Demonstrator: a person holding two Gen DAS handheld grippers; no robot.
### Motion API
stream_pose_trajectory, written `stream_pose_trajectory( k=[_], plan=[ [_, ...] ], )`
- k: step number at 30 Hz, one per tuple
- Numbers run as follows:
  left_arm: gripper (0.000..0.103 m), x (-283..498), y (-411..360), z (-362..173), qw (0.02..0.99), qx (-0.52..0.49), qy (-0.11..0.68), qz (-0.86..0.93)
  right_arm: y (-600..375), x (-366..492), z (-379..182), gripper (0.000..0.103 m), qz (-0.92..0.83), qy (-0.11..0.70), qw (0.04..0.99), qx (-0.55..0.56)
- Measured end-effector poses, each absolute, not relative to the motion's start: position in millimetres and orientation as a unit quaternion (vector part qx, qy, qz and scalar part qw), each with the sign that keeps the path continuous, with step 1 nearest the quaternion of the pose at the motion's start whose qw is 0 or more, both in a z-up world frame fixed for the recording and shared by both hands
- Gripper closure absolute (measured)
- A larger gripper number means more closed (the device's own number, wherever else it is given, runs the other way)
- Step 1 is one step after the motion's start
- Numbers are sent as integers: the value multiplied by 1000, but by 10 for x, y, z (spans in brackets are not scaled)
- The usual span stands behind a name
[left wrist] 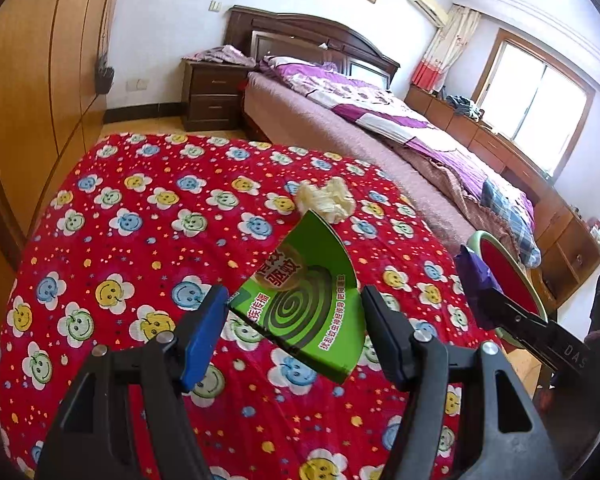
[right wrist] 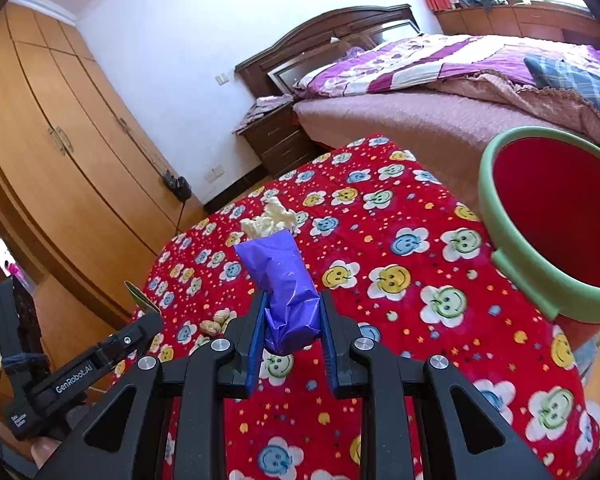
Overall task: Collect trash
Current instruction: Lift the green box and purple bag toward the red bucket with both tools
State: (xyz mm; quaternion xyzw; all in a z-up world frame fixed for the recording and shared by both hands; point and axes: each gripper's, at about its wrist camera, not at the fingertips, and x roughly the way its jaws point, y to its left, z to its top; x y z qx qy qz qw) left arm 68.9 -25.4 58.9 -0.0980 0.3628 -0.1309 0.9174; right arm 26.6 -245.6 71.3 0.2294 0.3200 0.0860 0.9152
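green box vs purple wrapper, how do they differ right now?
The green box is flat, rigid printed card; the purple wrapper is soft crumpled plastic. The box sits between the left gripper's spread fingers; the wrapper is pinched in the right gripper. Both are off the red cloth.

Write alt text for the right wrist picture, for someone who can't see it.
The right tool grips a crumpled purple wrapper above a red cloth with smiley flowers. A red bin with a green rim waits at right; a crumpled tissue and peanuts lie on the cloth.
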Motion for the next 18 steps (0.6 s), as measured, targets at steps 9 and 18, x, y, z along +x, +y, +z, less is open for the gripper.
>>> stream_pose_trajectory(
  k=[9,18],
  plan=[
    [35,447,-420,811,927,-87,336,-138,-2789,-131,987,78,54,264,932,241],
    [35,260,-658,963,934,-62,321,-147,-3041,-406,1087,78,32,235,941,243]
  ],
)
